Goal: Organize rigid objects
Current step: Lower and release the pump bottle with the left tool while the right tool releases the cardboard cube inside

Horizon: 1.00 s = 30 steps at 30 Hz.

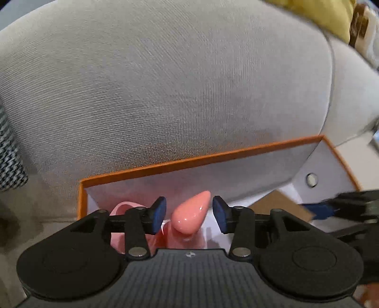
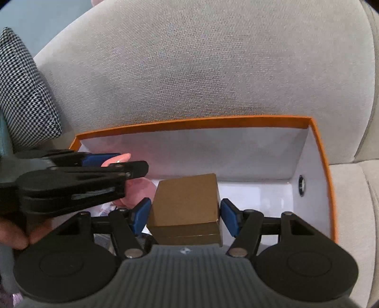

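An orange-rimmed box (image 1: 201, 157) with white inner walls (image 2: 236, 147) stands against a grey sofa back. My left gripper (image 1: 189, 214) hangs over its left part, open, with a glossy pink teardrop-shaped piece (image 1: 191, 213) between the blue pads (image 1: 158, 214) and a gap on each side. From the right wrist view the left gripper (image 2: 123, 163) comes in side-on with the pink piece (image 2: 118, 159) at its tips. My right gripper (image 2: 186, 216) is shut on a brown cardboard box (image 2: 187, 203) inside the orange box, a pad against each side. That brown box (image 1: 281, 206) shows partly beside the blurred right gripper (image 1: 331, 206).
More pink items (image 2: 144, 189) lie in the orange box's left part. A houndstooth cushion (image 2: 21, 94) leans at the left of the sofa. The grey back cushion (image 1: 165, 83) rises right behind the box. A yellow thing (image 1: 319, 14) sits at far right. A hand (image 2: 14, 234) shows low left.
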Tool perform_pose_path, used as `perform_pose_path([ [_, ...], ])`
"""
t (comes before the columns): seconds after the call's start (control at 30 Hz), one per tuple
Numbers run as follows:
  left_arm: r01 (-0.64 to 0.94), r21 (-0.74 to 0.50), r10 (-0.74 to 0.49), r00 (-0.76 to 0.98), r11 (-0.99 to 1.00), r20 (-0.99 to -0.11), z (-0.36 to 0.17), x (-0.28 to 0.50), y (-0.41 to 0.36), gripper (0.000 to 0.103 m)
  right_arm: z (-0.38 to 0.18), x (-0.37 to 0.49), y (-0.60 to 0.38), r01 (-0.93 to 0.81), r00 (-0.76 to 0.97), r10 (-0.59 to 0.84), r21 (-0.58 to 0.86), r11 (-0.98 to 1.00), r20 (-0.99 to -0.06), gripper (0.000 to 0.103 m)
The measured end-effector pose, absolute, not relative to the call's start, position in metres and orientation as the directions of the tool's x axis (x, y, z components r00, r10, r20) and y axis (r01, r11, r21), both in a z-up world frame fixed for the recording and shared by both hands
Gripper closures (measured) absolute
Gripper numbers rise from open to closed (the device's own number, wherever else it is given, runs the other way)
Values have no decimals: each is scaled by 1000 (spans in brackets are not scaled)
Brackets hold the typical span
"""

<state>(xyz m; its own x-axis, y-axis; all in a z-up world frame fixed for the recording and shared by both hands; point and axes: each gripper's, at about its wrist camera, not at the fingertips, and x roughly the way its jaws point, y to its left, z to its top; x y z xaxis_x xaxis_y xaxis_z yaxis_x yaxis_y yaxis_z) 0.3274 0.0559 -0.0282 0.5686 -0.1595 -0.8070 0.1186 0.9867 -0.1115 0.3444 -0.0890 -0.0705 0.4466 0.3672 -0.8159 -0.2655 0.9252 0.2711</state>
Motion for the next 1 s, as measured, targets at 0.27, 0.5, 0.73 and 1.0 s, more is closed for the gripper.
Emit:
perform_pose_path([
  [0.27, 94, -193, -213, 531, 977, -820, -3, 296, 76, 65, -81, 354, -71, -220, 415, 341, 271, 937, -844, 38],
  [0.5, 192, -65, -147, 452, 979, -880, -26, 298, 61, 66, -88, 369, -67, -176, 407, 323, 274, 946, -855, 38],
  [0.73, 167, -116, -172, 373, 979, -912, -44, 313, 54, 68, -93, 373, -65, -218, 384, 358, 294, 931, -851, 37],
  [1.0, 196, -81, -148, 354, 977, -923, -50, 321, 42, 73, -80, 365, -85, -316, 326, 374, 273, 909, -868, 40],
])
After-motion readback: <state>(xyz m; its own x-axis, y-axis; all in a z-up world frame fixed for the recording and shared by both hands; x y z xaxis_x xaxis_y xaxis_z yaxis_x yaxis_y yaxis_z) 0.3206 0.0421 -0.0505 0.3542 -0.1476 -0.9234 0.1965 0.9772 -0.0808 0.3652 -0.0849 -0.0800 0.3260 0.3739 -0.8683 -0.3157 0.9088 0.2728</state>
